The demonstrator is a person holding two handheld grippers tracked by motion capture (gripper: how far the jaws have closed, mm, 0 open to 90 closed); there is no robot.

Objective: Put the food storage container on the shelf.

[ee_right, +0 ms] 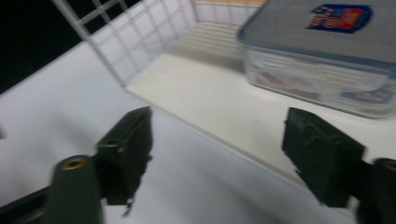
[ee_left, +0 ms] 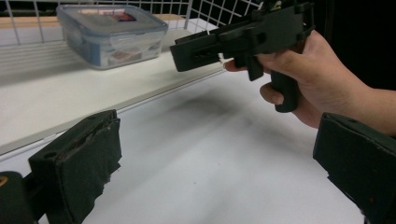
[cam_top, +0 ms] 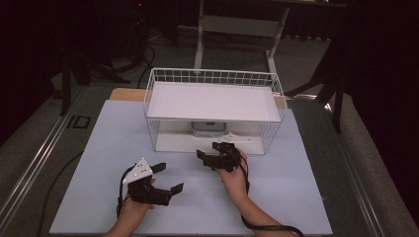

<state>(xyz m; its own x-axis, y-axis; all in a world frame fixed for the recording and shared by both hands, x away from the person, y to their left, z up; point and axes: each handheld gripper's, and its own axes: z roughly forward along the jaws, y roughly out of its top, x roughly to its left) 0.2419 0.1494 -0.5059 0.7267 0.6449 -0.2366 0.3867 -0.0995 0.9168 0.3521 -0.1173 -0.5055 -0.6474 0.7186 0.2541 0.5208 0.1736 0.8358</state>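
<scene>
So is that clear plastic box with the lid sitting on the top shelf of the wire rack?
No, the lidded plastic box sits on the lower shelf of the wire rack, under the bare top shelf.

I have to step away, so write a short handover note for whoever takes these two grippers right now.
Left gripper: open, nothing in it, low over the white table, short of the rack.
Right gripper: open, nothing between its jaws, at the open front of the wire rack.
Clear lidded food container: sits on the rack's bottom shelf, lid on, no pad touching it.
Done: container appears placed on the lower shelf.
Left: probably just draw the right gripper clear; top shelf carries nothing.
</scene>
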